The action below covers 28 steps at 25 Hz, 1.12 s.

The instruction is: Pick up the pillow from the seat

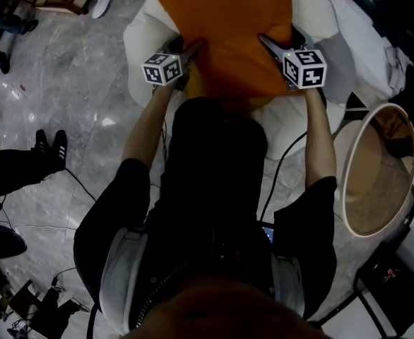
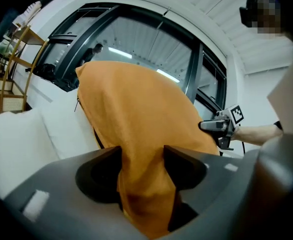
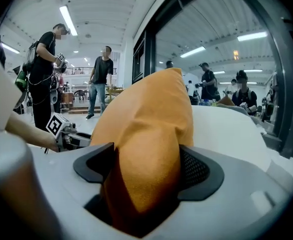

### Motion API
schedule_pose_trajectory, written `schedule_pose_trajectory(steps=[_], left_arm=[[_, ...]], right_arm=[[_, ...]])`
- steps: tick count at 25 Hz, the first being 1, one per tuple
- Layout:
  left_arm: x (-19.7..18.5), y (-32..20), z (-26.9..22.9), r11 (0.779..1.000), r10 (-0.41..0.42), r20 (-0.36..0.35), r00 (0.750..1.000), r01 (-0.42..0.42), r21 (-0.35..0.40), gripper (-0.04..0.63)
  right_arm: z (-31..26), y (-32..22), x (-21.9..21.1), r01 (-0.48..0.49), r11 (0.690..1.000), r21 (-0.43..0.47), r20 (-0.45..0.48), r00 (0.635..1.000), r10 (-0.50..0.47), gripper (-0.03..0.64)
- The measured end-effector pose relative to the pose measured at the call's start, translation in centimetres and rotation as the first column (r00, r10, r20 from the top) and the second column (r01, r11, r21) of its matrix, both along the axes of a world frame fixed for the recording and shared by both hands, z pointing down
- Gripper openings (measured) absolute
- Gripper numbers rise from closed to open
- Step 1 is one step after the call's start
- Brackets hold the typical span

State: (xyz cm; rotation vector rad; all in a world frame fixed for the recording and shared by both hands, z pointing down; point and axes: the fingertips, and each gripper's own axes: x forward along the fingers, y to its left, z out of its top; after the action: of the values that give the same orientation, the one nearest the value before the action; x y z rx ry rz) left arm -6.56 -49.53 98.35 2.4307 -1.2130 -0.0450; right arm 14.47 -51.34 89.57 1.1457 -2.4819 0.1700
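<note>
The orange pillow (image 1: 225, 34) fills the top centre of the head view, over a white armchair seat (image 1: 140, 41) that shows round its left and right edges. Whether it rests on the cushion or hangs just clear of it cannot be told.

The left gripper (image 1: 193, 50) comes in at the pillow's lower left corner. In the left gripper view its dark jaws are closed partway on a bunched fold of orange fabric, both pads pressing into it. The right gripper (image 1: 267, 44) meets the lower right corner. In the right gripper view a plump corner of the pillow is wedged between its jaws, which stand fairly wide and press on it from both sides.

Each gripper carries a cube printed with black-and-white square markers (image 1: 162, 68), the only print that can be made out.

A round table with a white rim (image 1: 346, 189) stands at the right edge of the head view, on a grey marble floor (image 1: 73, 83). Several people (image 3: 104, 79) stand in the hall behind, upper left of the right gripper view.
</note>
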Motion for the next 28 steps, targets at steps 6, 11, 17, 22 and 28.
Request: schedule_pose_trajectory(steps=[6, 11, 17, 22, 28], left_arm=[[0.4, 1.1, -3.9, 0.994, -0.017, 0.035, 0.999, 0.012, 0.112, 0.217], [-0.2, 1.5, -7.9, 0.978, -0.045, 0.072, 0.996, 0.029, 0.207, 0.209], [-0.9, 1.8, -11.2, 0.972, -0.029, 0.124, 0.992, -0.001, 0.234, 0.206], [0.0, 2.1, -15.3, 0.971, -0.005, 0.145, 0.989, -0.03, 0.237, 0.202], [0.8, 2.6, -22.7, 0.971, 0.018, 0.157, 0.988, -0.054, 0.231, 0.202]], right_arm=[[-2.2, 1.7, 0.4, -0.006, 0.998, 0.059, 0.013, 1.0, 0.005, 0.38], [-3.7, 3.0, 0.4, -0.044, 0.996, 0.084, 0.064, 0.997, 0.038, 0.378], [-4.5, 4.7, -0.4, -0.099, 0.989, 0.113, 0.066, 0.994, 0.092, 0.37], [-7.8, 5.4, 0.5, -0.129, 0.987, 0.098, 0.089, 0.989, 0.12, 0.37], [-14.3, 6.1, 1.4, -0.154, 0.986, 0.057, 0.119, 0.982, 0.147, 0.368]])
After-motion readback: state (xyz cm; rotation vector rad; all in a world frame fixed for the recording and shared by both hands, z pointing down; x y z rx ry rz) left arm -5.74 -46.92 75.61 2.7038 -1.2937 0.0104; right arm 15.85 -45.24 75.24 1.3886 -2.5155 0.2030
